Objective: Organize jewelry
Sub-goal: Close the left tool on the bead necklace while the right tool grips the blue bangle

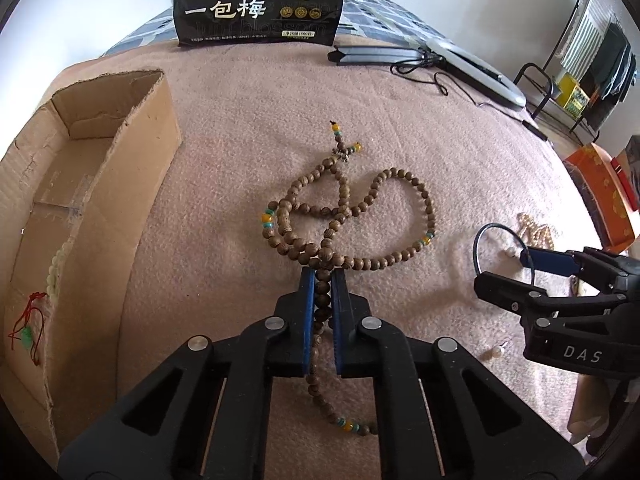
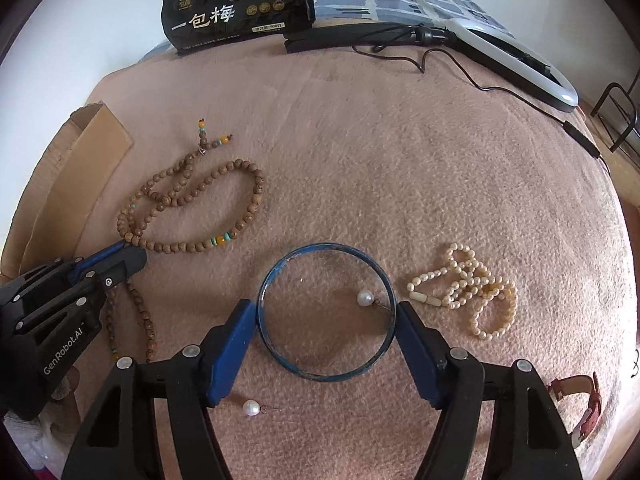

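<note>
A long brown wooden bead necklace [image 1: 352, 216] lies looped on the pink blanket; it also shows in the right wrist view [image 2: 192, 208]. My left gripper [image 1: 323, 274] is shut on a strand of it, beads pinched between the blue pads. My right gripper [image 2: 326, 312] has its pads against both sides of a blue bangle [image 2: 326, 376] lying flat. A pearl earring [image 2: 366, 298] lies inside the bangle, another pearl earring [image 2: 251, 407] lies near the left finger. A cream pearl necklace [image 2: 468, 292] lies to the right.
An open cardboard box [image 1: 92, 184] at the left holds a pale bead string [image 1: 54, 270] and a green pendant on red cord [image 1: 27, 336]. A black snack bag [image 1: 260, 0], a ring light [image 2: 520, 56] with cable, and a brown watch strap [image 2: 584, 404] lie around.
</note>
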### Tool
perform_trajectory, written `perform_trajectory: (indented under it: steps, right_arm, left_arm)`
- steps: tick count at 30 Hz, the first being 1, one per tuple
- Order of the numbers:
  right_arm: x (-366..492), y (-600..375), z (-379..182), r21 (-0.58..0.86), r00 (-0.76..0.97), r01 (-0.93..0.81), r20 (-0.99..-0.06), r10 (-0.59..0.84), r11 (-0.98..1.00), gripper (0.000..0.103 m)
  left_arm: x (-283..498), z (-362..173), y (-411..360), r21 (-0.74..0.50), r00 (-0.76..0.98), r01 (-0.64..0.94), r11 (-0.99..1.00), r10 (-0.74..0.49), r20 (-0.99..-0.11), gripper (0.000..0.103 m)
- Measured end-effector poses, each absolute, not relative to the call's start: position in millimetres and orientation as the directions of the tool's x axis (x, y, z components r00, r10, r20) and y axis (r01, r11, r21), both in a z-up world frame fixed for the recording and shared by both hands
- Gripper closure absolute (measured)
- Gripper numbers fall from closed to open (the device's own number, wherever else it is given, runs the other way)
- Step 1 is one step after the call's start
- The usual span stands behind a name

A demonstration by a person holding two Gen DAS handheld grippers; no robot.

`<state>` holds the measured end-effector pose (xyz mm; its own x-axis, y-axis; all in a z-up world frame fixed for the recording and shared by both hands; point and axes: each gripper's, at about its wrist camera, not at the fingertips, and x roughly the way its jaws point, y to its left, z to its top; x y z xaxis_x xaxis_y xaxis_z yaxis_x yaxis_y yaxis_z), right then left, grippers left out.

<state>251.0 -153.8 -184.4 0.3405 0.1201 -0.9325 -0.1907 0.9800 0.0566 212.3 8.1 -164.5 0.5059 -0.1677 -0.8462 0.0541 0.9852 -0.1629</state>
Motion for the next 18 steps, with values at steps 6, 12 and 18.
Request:
perform_trajectory:
  steps: [6, 12, 18]
  right_arm:
    - [244, -161, -167, 0.071, 0.376, -0.180, -0.917, 0.135, 0.981, 0.030]
    - [236, -164, -146, 0.080, 0.417, -0.172, -0.897, 0.146, 0.982, 0.030]
    - [227, -164, -126, 0.073, 0.456, -0.171, -0.878, 0.145, 0.982, 0.030]
  left_arm:
    - [205, -138, 10, -0.210, 0.556, 0.069, 0.975, -0.212, -0.804, 0.099]
    - [198, -109, 14, -0.255, 0.603, 0.078, 0.964, -0.249, -0.758, 0.099]
    - [185, -76, 18, -0.279, 0.659, 0.098, 0.955, -0.272, -0.701, 0.099]
